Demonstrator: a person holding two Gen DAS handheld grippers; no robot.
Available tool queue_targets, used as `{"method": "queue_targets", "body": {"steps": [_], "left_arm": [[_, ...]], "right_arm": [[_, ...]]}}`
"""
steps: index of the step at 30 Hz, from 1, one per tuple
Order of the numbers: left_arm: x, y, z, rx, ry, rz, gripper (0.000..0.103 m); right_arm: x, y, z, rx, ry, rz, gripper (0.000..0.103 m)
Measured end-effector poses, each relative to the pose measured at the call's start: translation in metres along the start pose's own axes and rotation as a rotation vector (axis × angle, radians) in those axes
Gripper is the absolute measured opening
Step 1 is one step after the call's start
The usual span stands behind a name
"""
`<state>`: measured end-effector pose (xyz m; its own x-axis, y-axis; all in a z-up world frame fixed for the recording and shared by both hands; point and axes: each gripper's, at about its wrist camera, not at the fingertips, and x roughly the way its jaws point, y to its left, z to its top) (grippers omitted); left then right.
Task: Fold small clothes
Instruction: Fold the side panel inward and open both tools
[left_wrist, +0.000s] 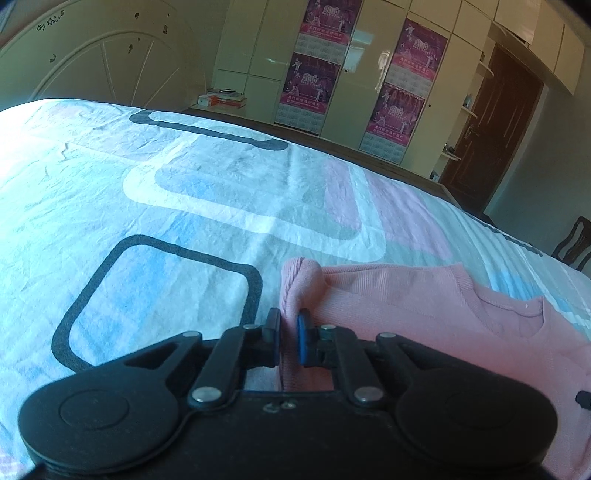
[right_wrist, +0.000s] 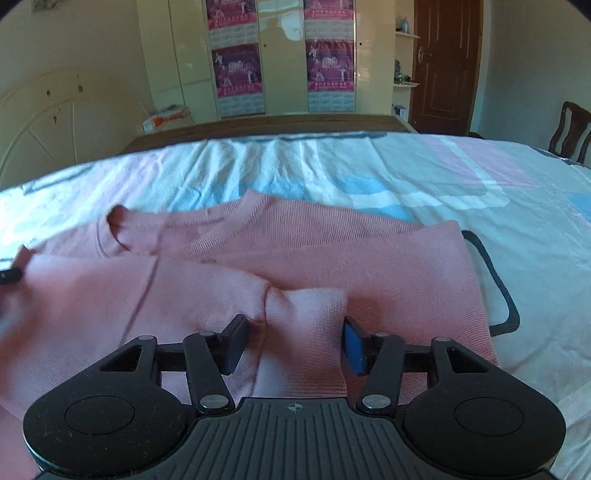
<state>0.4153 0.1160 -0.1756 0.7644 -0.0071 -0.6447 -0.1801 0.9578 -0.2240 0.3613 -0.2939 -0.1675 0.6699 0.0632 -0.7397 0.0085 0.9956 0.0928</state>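
Observation:
A small pink knit sweater (right_wrist: 332, 258) lies on the bed, partly folded, with its neckline (right_wrist: 118, 229) toward the far left. In the left wrist view the sweater (left_wrist: 424, 306) fills the lower right. My left gripper (left_wrist: 289, 332) is shut on a bunched edge of the sweater, which stands up as a fold just beyond the fingertips. My right gripper (right_wrist: 293, 338) is open wide, its jaws on either side of a raised fold of the sweater, not pinching it. A tip of the left gripper (right_wrist: 11, 276) shows at the far left edge of the right wrist view.
The bed sheet (left_wrist: 184, 192) is white with blue, pink and dark rounded shapes. Beyond the bed's far edge stand a wardrobe with pink posters (right_wrist: 328, 62), a brown door (right_wrist: 443, 66) and a wooden chair (right_wrist: 570, 129). A curved white headboard (left_wrist: 107, 62) is at the left.

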Motion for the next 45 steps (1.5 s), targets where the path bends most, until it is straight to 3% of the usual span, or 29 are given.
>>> {"method": "queue_targets", "body": {"steps": [4, 7, 11, 17, 20, 24, 26, 39, 45], "left_arm": [[-0.003, -0.007, 0.003, 0.016, 0.010, 0.027, 0.012], [-0.020, -0.015, 0.004, 0.067, 0.001, 0.042, 0.021], [-0.050, -0.025, 0.001, 0.100, -0.014, 0.021, 0.032], [-0.080, -0.066, -0.024, 0.172, 0.038, -0.098, 0.044], [-0.080, -0.084, -0.043, 0.213, 0.070, -0.128, 0.045], [-0.065, -0.082, -0.060, 0.206, 0.142, -0.099, 0.046], [-0.065, -0.077, -0.064, 0.213, 0.121, -0.097, 0.046], [-0.064, -0.092, -0.063, 0.253, 0.132, -0.016, 0.048], [-0.070, -0.103, -0.063, 0.250, 0.141, 0.051, 0.050]], "right_arm": [[-0.006, -0.002, 0.004, 0.029, -0.020, 0.000, 0.057], [-0.024, -0.003, 0.004, 0.034, -0.072, -0.019, 0.057], [-0.040, -0.004, 0.007, 0.073, -0.098, 0.028, 0.057], [-0.042, 0.030, 0.005, 0.023, -0.066, 0.123, 0.057], [-0.040, 0.047, -0.004, -0.015, -0.047, 0.141, 0.057], [-0.035, 0.051, -0.019, -0.071, -0.009, 0.113, 0.057], [-0.031, 0.045, -0.028, -0.113, 0.007, 0.061, 0.057], [-0.041, 0.030, -0.042, -0.164, -0.002, 0.013, 0.057], [-0.057, 0.021, -0.040, -0.127, -0.010, 0.063, 0.057]]}}
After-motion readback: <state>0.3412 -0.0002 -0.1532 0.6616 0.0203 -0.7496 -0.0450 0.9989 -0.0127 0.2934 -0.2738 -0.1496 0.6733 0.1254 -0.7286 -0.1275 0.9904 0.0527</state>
